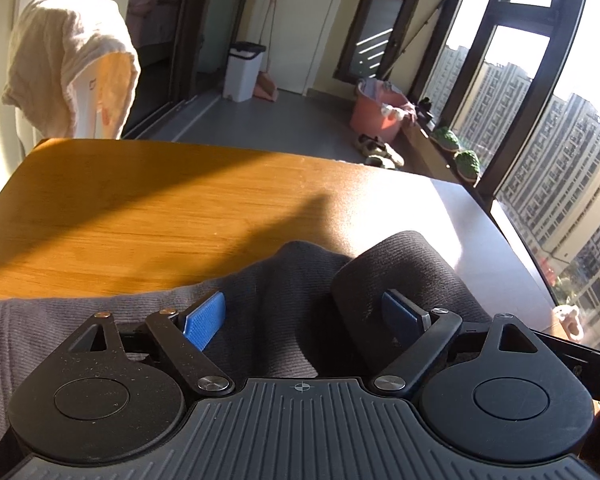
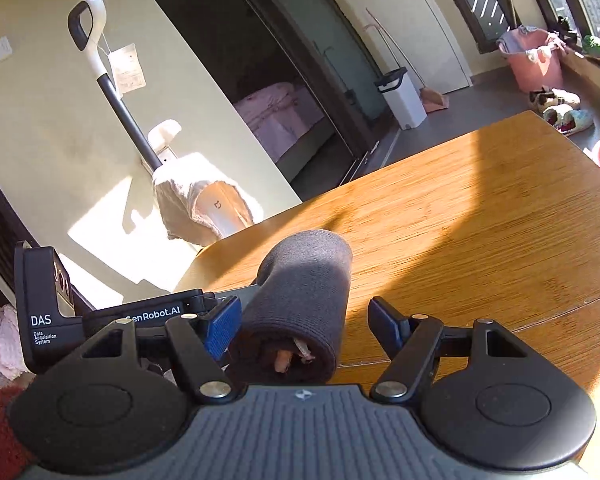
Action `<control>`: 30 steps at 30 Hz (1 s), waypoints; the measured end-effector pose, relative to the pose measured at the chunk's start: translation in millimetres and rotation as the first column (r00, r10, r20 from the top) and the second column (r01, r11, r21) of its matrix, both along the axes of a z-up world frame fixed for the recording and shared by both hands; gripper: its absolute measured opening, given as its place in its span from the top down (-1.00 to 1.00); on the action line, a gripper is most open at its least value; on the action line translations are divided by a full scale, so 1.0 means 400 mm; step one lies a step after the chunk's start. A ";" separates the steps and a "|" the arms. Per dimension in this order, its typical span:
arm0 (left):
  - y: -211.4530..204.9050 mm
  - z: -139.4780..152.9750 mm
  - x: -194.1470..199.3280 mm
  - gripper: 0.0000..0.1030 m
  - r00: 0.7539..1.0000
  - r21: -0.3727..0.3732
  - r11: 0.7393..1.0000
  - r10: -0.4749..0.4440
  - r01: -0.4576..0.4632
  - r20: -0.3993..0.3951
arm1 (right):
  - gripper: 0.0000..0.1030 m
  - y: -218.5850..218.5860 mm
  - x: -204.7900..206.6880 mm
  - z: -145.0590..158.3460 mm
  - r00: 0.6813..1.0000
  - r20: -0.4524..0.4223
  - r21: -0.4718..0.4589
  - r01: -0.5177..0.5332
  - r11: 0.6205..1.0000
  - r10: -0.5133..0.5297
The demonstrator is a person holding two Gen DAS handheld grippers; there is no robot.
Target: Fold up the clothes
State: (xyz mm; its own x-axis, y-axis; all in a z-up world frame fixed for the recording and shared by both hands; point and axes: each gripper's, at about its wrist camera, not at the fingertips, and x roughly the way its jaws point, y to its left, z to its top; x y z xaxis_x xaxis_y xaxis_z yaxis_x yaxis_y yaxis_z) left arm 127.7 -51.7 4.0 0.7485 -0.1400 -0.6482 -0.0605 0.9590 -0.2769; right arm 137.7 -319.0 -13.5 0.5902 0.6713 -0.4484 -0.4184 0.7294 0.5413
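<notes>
Left wrist view. Cream towel point(image 1: 70, 60) drapes over an upright pole at far left, beyond the wooden table point(image 1: 148, 216); what it hangs on is mostly hidden. Table's near edge is covered by a grey ribbed garment point(image 1: 100, 320), cut off by the frame at left and by the gripper body below. Left gripper point(image 1: 304, 314) stands with jaws spread wide over the cloth; a darker rolled fold point(image 1: 396, 276) rises just inside its right-hand finger, which lies against it. Left-hand blue pad point(image 1: 206, 318) shows clear, no cloth pressed against it. No pinch visible. Beyond the table: white bin point(image 1: 244, 70), pink basket point(image 1: 376, 110), window at far right.

Right wrist view. Far left, a black device marked DAS point(image 2: 44, 312), partly behind the gripper. Vacuum handle point(image 2: 100, 60) leans at the wall beyond the table point(image 2: 480, 220). Rolled dark garment point(image 2: 300, 304) lies on the table's near edge between the fingers of the right gripper point(image 2: 304, 330); its open end faces the camera, contents hard to make out. Left blue pad point(image 2: 220, 330) touches the roll; right finger stands apart from it. Jaws open, not clamped.
</notes>
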 end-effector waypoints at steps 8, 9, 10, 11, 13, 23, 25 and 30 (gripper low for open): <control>0.009 0.001 0.007 -0.75 1.000 -0.038 0.999 0.009 -0.009 0.002 | 0.24 0.033 -0.003 0.012 0.998 0.048 -0.032 -0.032 0.999 0.033; 0.008 0.002 0.009 -0.75 1.000 -0.059 0.998 0.002 -0.001 0.003 | 0.24 0.026 -0.011 0.023 0.997 0.070 -0.049 -0.024 0.998 0.027; 0.005 0.003 0.012 -0.75 1.000 -0.088 0.996 -0.010 0.010 0.005 | 0.24 0.025 -0.022 0.037 0.994 0.110 -0.095 -0.013 0.995 0.023; 0.001 0.004 0.016 -0.74 1.000 -0.115 0.993 -0.021 0.021 0.005 | 0.24 0.033 -0.034 0.052 0.987 0.162 -0.168 0.002 0.986 0.025; -0.011 0.012 0.024 -0.68 0.999 -0.147 0.988 -0.039 0.040 0.007 | 0.24 0.062 -0.058 0.066 0.967 0.249 -0.325 0.034 0.945 0.051; -0.045 0.091 0.011 -0.78 0.995 -0.097 0.993 -0.054 0.063 0.085 | 0.12 0.236 -0.181 0.023 0.821 0.479 -0.688 0.132 0.714 0.310; -0.053 0.072 0.013 -0.78 0.997 -0.042 0.998 -0.040 0.043 0.069 | 0.04 0.218 -0.172 0.033 0.837 0.459 -0.658 0.095 0.747 0.298; -0.046 0.037 0.011 -0.82 0.999 0.044 0.999 -0.011 0.009 0.046 | -0.12 0.102 -0.109 0.092 0.931 0.308 -0.367 -0.073 0.927 0.195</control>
State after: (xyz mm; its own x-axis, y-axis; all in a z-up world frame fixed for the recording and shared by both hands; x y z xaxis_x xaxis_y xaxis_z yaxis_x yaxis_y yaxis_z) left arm 132.2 -70.2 18.6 0.7764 -0.1197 -0.6188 -0.0391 0.9708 -0.2368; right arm 94.2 -278.3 23.4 0.6611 0.5944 -0.4579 -0.6359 0.7678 0.0785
